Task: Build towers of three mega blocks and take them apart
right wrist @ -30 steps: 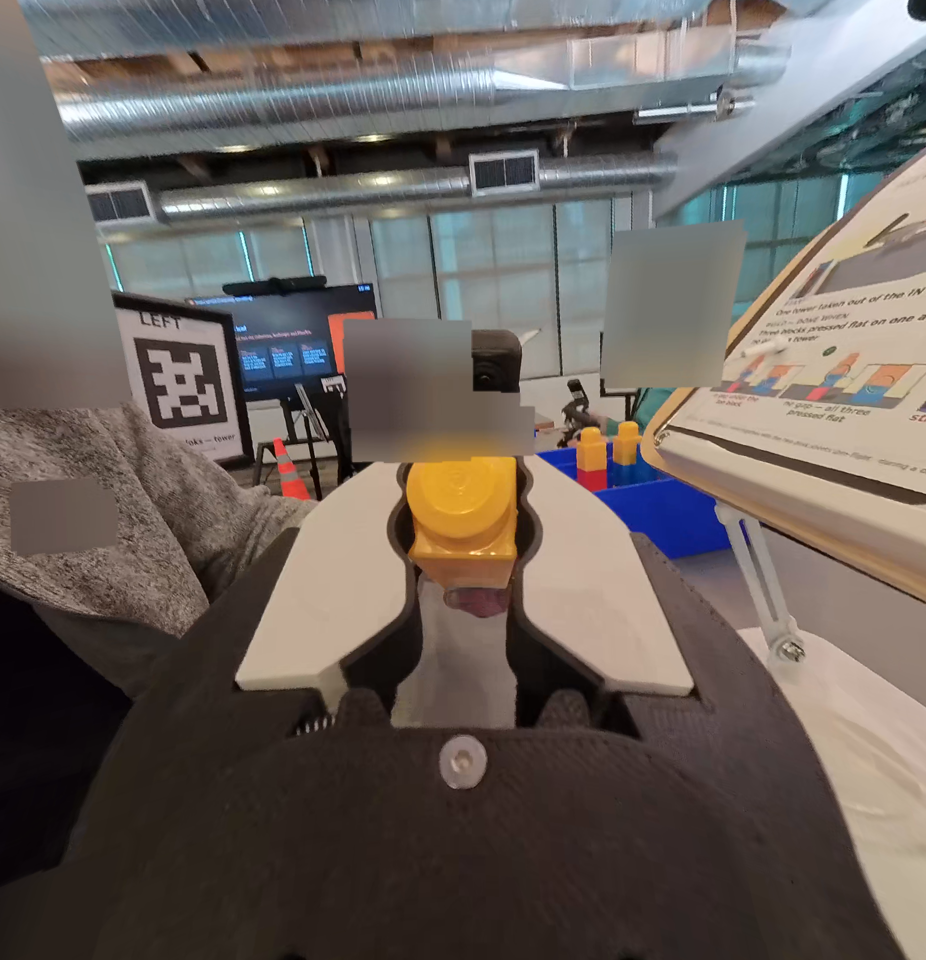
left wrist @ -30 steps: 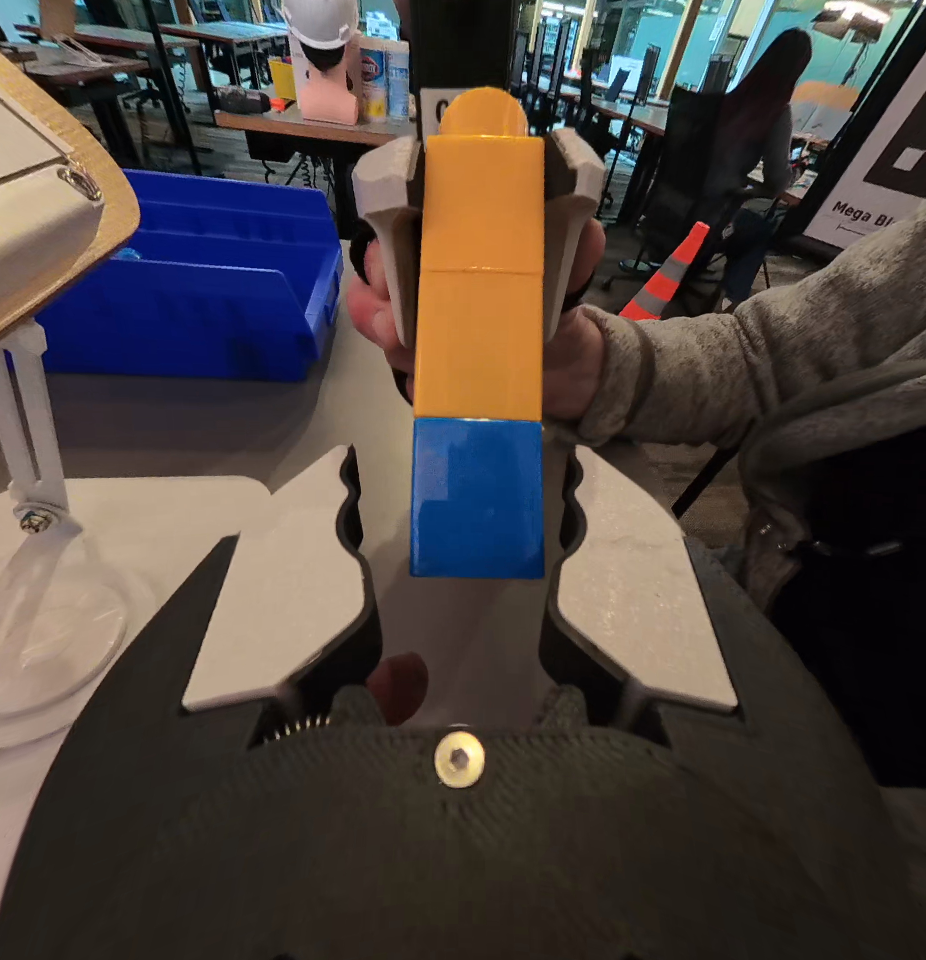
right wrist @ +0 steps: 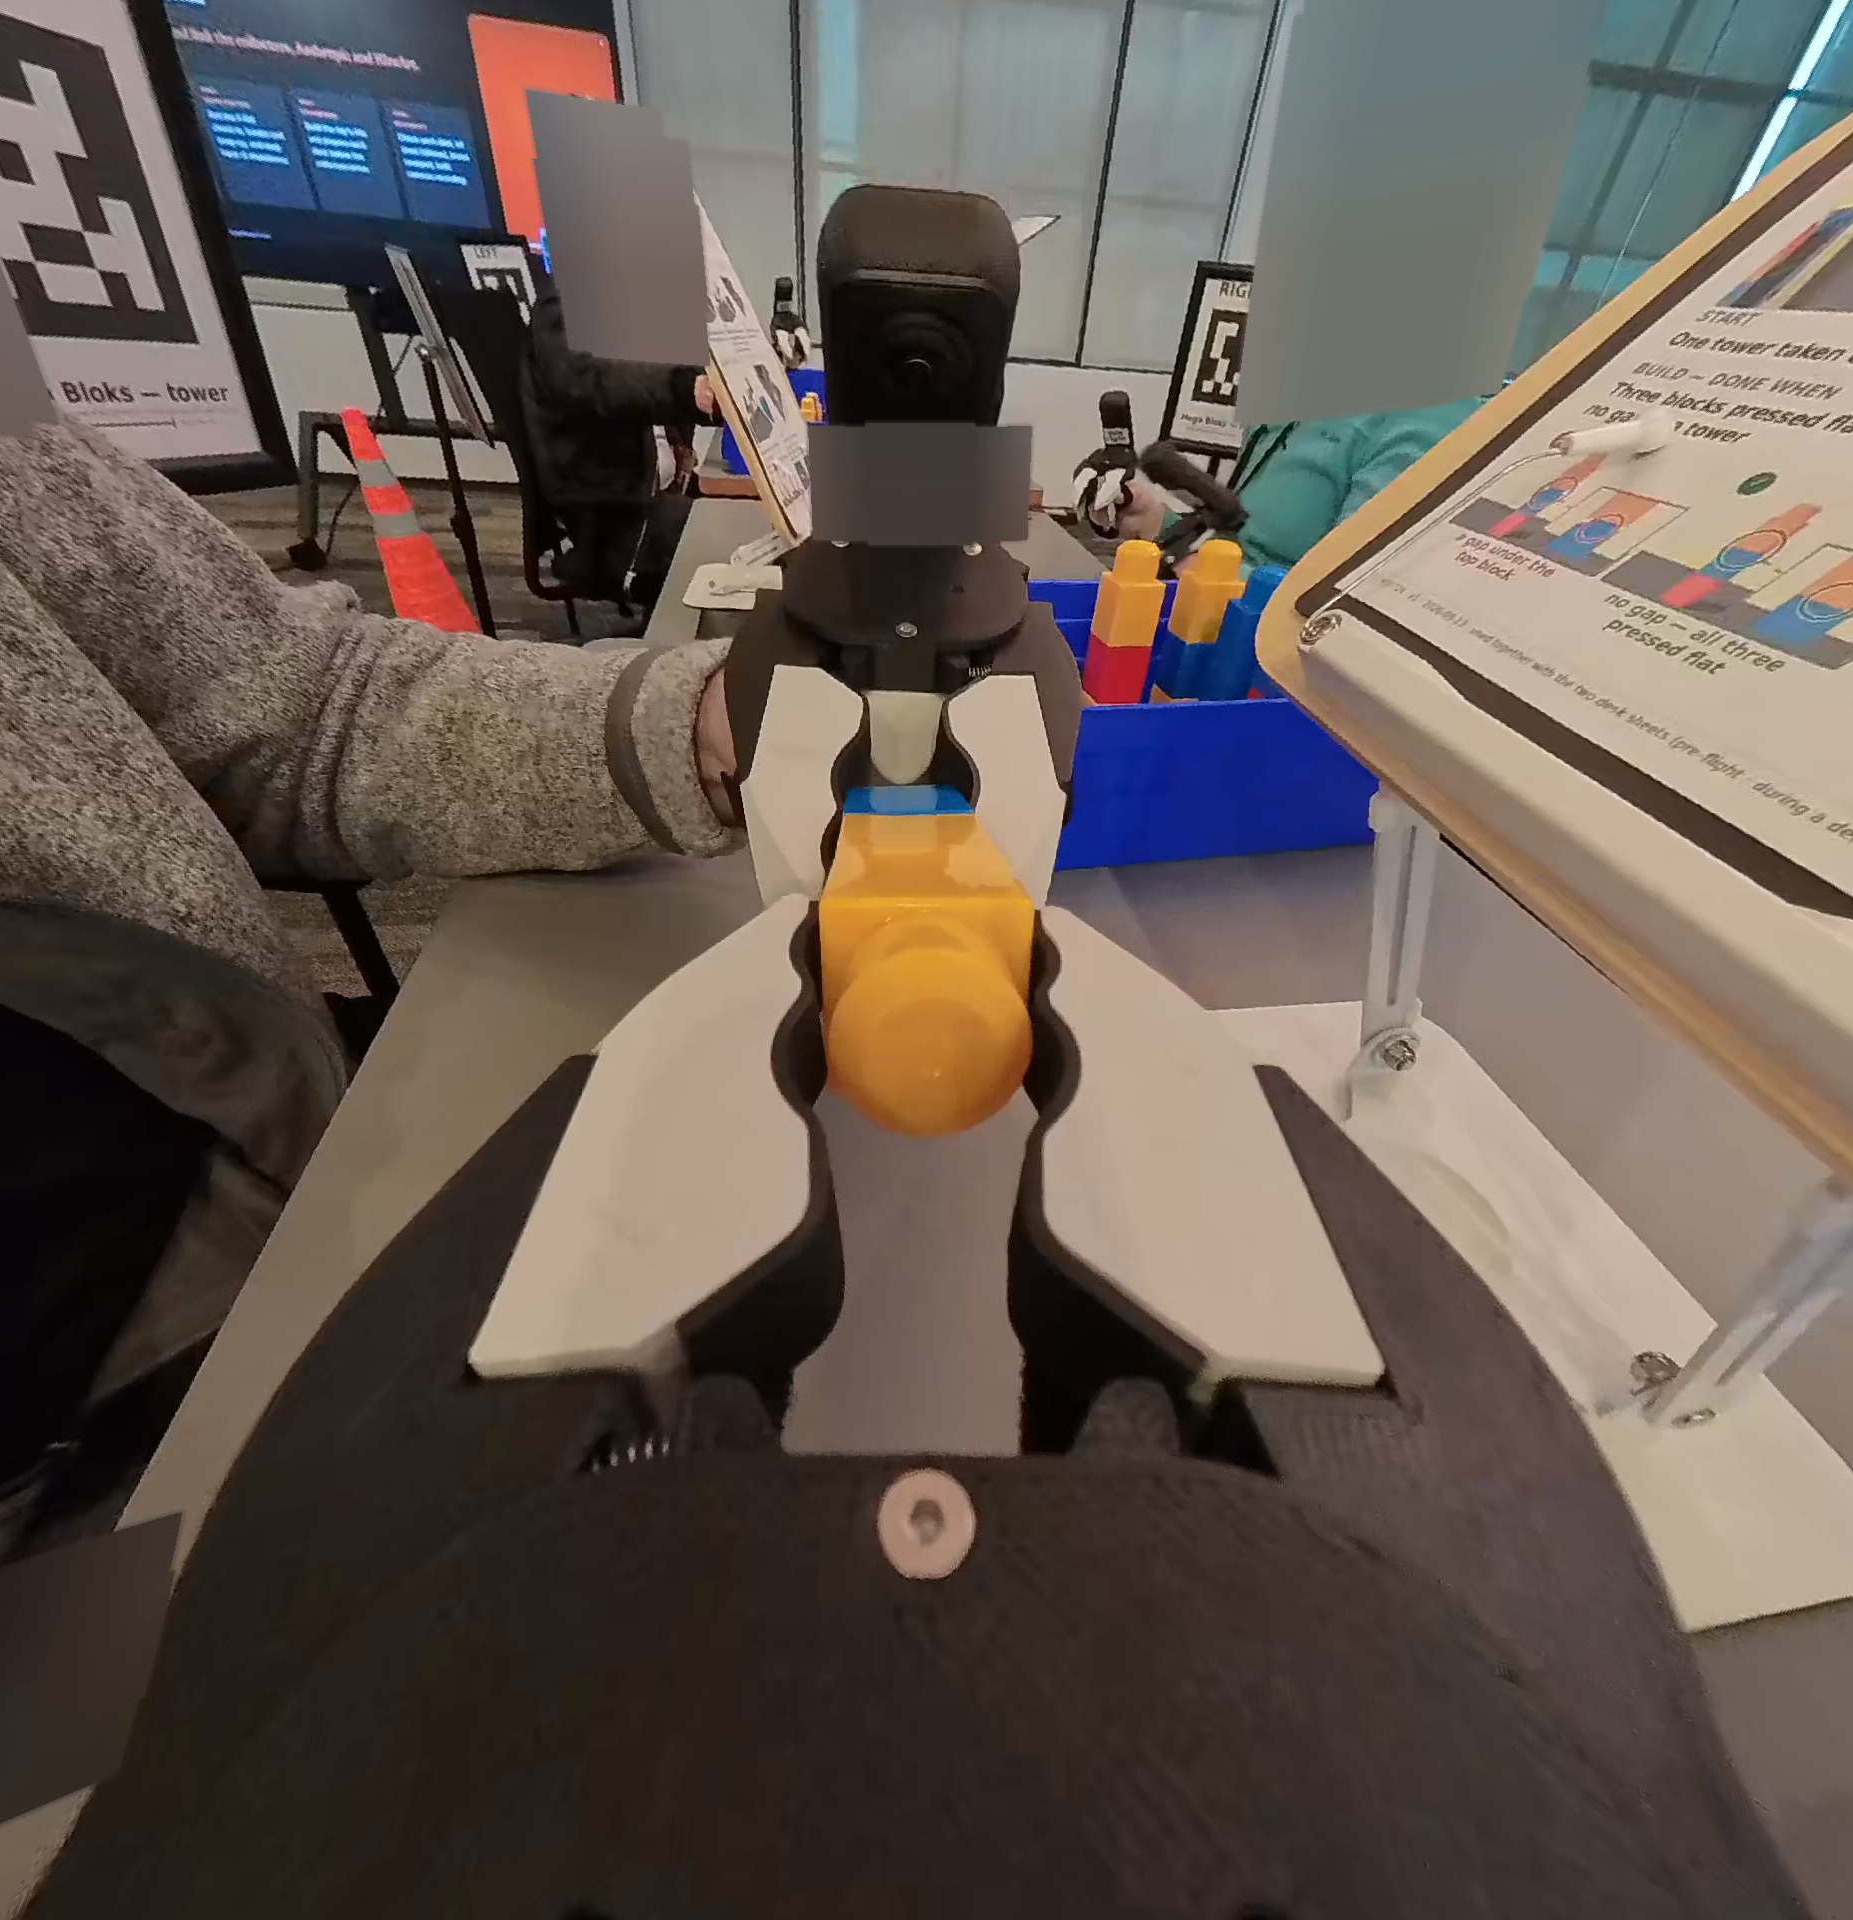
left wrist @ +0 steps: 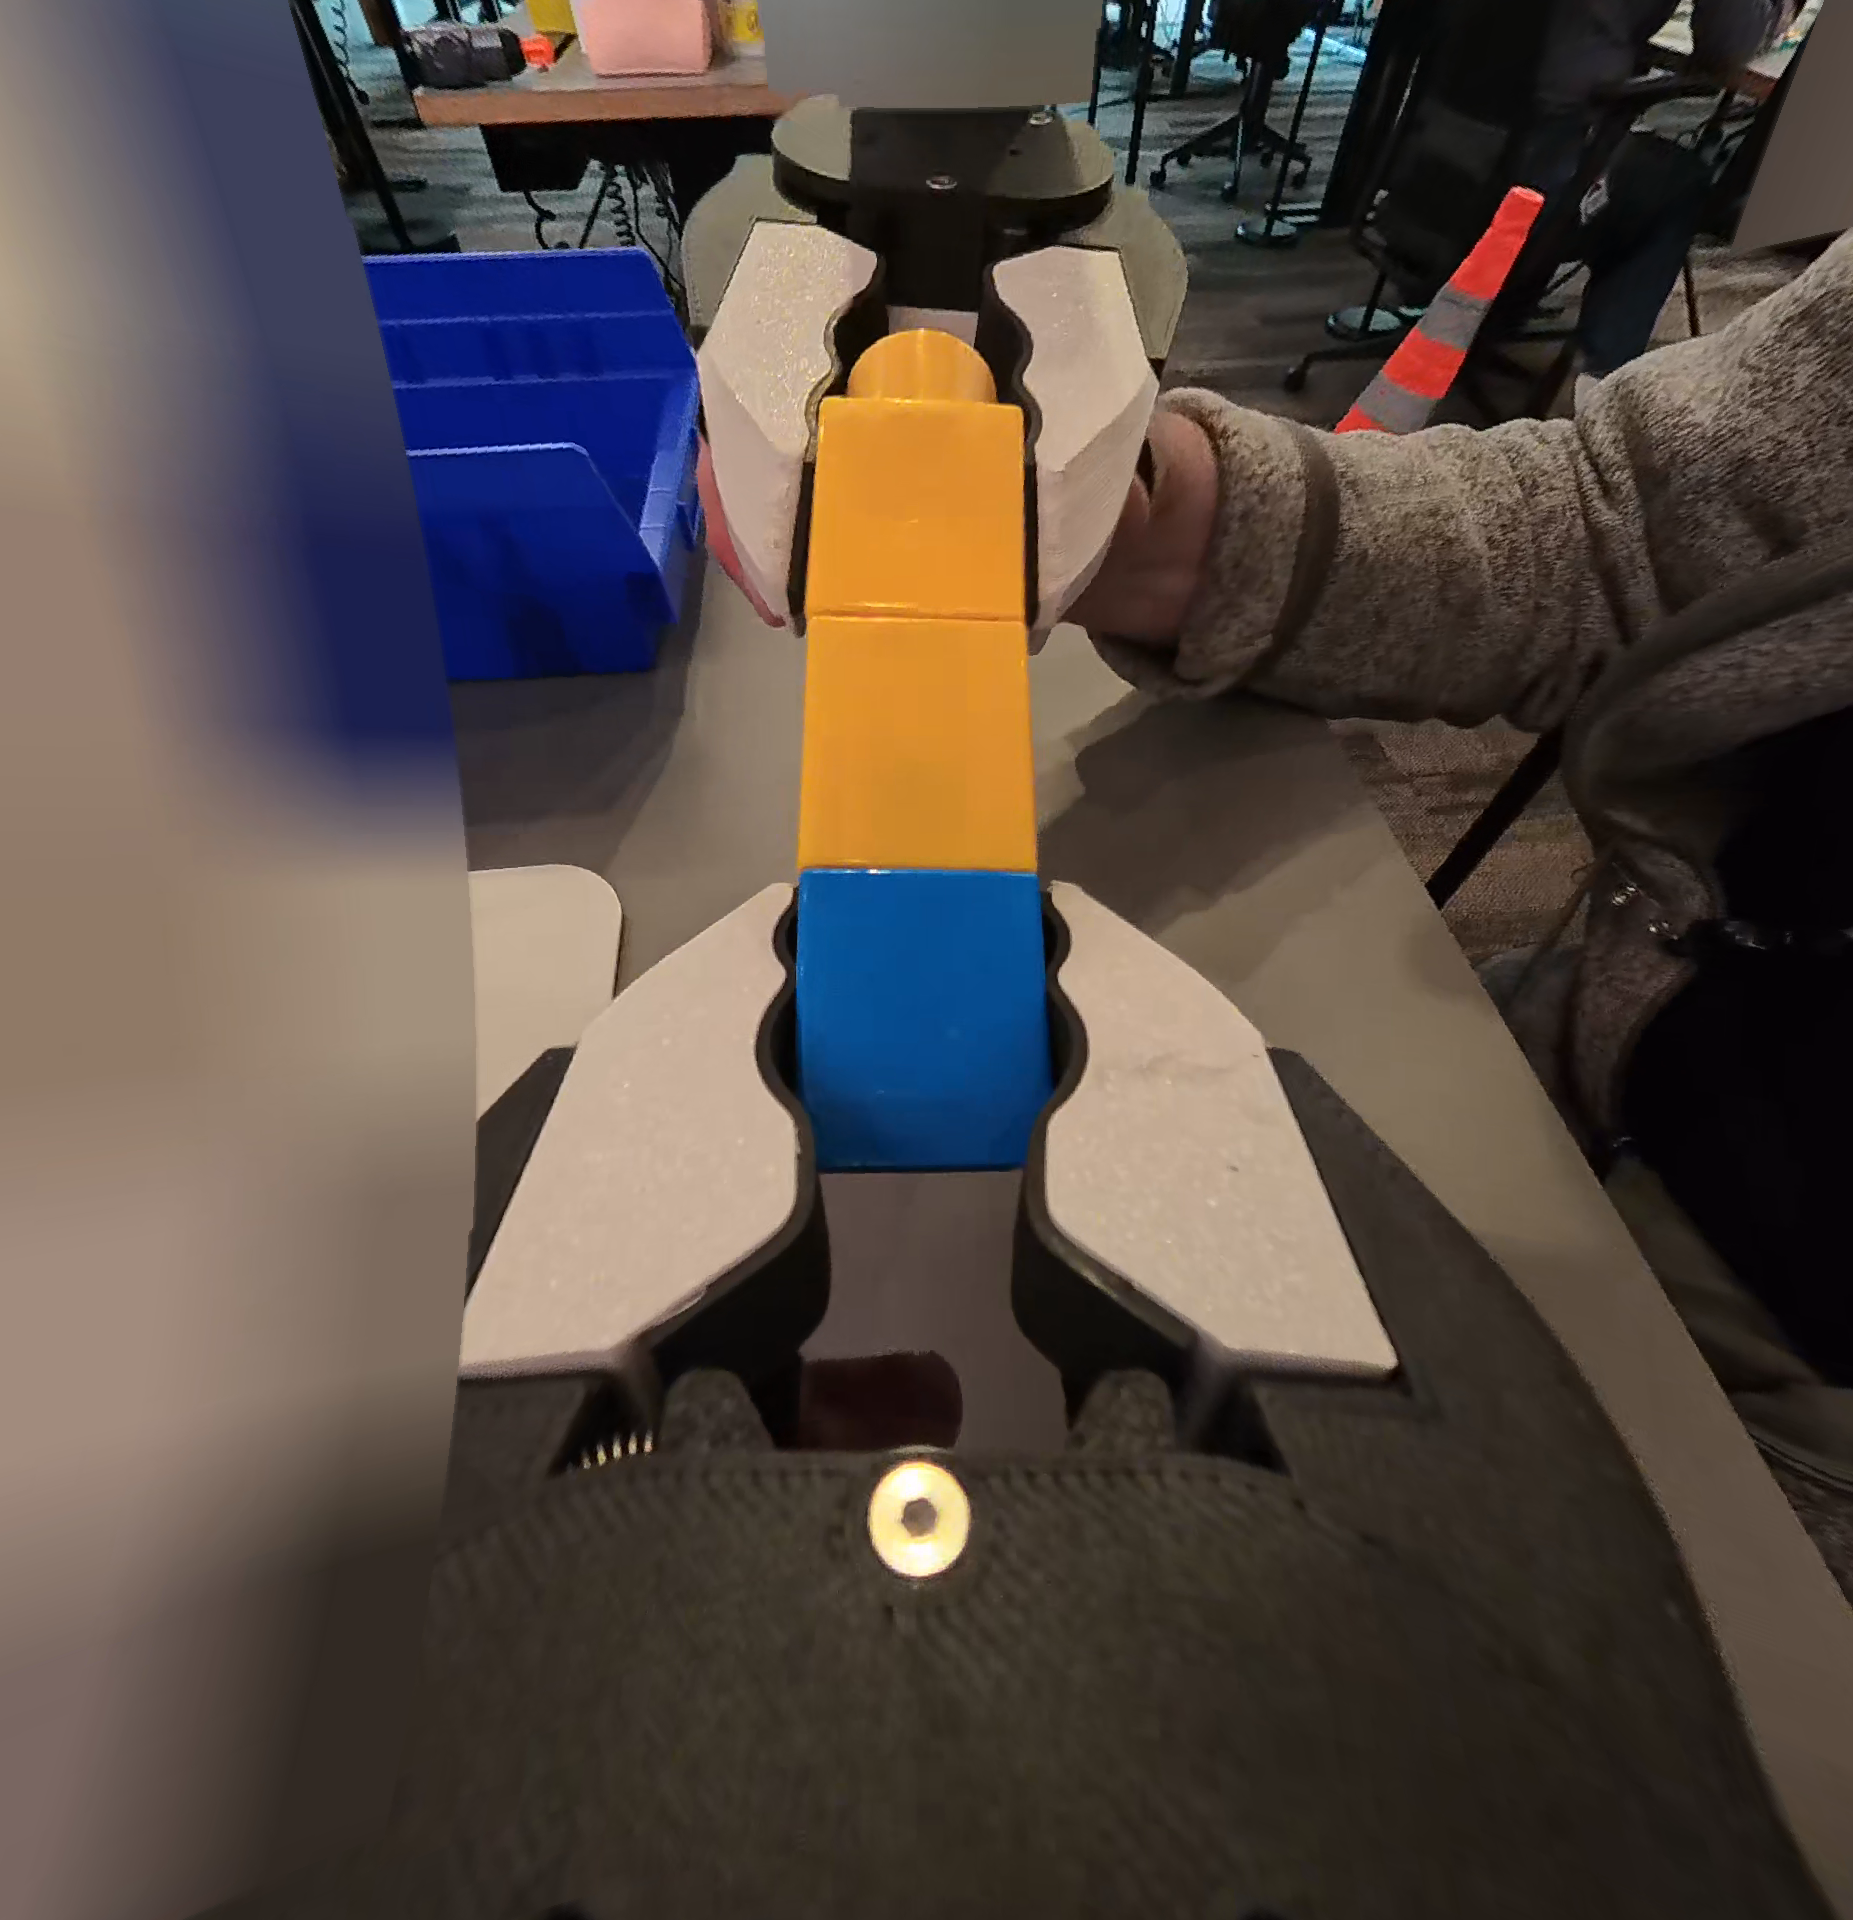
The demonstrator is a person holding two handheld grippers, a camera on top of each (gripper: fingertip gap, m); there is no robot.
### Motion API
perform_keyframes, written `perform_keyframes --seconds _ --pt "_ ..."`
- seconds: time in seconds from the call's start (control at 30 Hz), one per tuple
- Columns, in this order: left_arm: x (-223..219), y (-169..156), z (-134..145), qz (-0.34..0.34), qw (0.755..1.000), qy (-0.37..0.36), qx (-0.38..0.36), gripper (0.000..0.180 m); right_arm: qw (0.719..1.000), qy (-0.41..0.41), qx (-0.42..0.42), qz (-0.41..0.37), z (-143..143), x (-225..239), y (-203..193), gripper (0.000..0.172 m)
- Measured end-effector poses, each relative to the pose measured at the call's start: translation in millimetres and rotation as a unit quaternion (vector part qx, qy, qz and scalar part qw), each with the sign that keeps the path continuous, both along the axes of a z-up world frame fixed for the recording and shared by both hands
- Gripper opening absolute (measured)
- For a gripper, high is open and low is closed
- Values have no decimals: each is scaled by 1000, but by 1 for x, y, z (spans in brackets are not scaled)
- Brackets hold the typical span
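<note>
A tower of three blocks is held level between my two grippers, above the grey table. It has a blue block at one end and two orange blocks beyond it. My left gripper is shut on the blue block, with both pads pressed on its sides. My right gripper is shut on the end orange block, whose stud points at the camera. In the left wrist view the right gripper clasps that far orange block. In the right wrist view the left gripper holds the blue end.
A blue bin stands at the table's back left; in the right wrist view the bin holds more built towers. A tilted instruction board on a white stand is to the right. An orange cone stands on the floor. My right fingertips sit around 5 centimeters from my left ones.
My left gripper, open around the blue block before, has shut on it. My right gripper still grips the end orange block. The tower has swung lower, toward the table.
</note>
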State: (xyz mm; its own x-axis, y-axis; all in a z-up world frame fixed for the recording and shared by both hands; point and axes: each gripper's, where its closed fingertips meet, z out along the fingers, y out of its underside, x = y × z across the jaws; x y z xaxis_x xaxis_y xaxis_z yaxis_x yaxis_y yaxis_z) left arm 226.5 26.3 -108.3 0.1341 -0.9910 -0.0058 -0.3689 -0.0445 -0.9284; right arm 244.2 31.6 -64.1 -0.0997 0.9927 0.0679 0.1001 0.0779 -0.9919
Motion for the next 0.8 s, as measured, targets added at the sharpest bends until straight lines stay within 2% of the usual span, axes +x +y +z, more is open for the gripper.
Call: perform_keyframes --seconds 0.13,0.23,0.4,0.47,0.57,0.67,0.73,0.8 --pt "-2 0 0 -2 1000 -6 -5 41 1000 8 9 -5 3 3 0 36" --pt "-14 4 0 7 1000 -11 -10 40 999 50 -7 -9 21 19 6 36" --pt "-20 10 1 21 1000 -17 -10 41 997 40 15 -61 36 51 22 36" --pt "-21 10 1 21 1000 -19 -9 41 994 29 19 -107 48 77 39 36" --pt "-22 11 4 24 999 -22 -9 41 979 -7 23 -202 66 128 76 36" --pt "-21 12 0 24 1000 -15 -10 41 955 -80 27 -284 67 176 116 36" --pt "-20 12 -1 23 1000 -15 -13 41 934 -159 16 -320 50 202 142 36" --pt "-20 13 -1 24 1000 -15 -12 41 917 -231 7 -324 28 219 160 36"
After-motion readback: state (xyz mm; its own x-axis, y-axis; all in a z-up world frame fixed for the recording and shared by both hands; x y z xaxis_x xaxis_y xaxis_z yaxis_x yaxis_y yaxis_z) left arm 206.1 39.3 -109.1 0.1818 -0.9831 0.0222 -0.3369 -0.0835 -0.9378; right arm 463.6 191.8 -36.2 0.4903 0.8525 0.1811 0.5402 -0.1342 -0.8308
